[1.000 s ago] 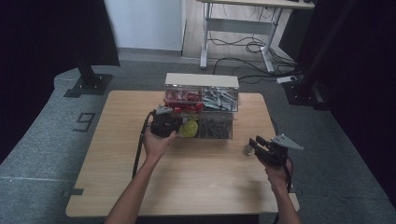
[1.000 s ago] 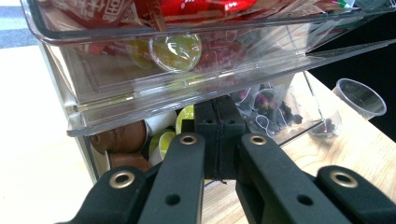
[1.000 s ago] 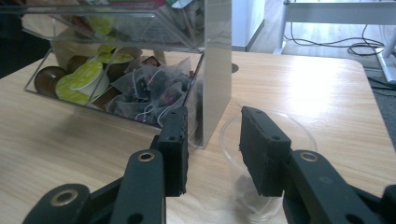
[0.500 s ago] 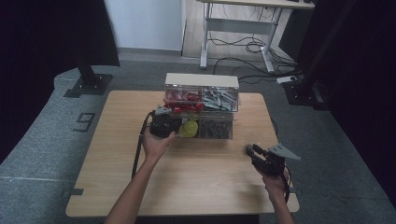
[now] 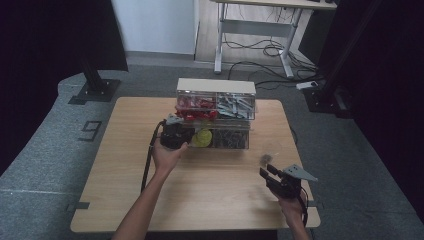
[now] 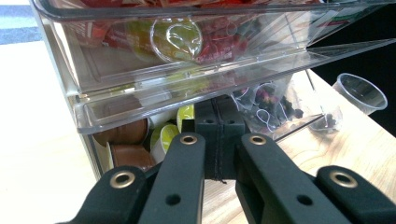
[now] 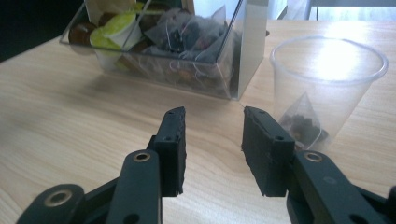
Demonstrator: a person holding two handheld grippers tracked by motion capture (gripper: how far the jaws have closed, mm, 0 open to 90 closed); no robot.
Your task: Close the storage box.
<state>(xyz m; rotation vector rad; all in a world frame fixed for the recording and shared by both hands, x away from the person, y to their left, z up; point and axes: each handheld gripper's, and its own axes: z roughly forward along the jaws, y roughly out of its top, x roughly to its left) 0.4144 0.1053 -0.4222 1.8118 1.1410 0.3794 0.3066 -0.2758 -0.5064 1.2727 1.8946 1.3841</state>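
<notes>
Your left gripper point(image 6: 217, 140) is closed at the clear drawer point(image 6: 187, 100) front, contact hidden by its own jaws; your right gripper point(image 7: 212, 135) hangs open and empty over the counter point(image 7: 70, 116), the tea bag point(image 7: 301, 122) blurred inside the cup point(image 7: 327, 88) just beside it.

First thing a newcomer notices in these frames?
Probably the clear drawer organizer at the table's far middle, its lower drawer pulled out and packed with coffee pods and tea bags. The left gripper is shut against that drawer's front. Near the right edge a clear plastic cup stands with one tea bag inside, and the right gripper hangs open just short of it.
</notes>
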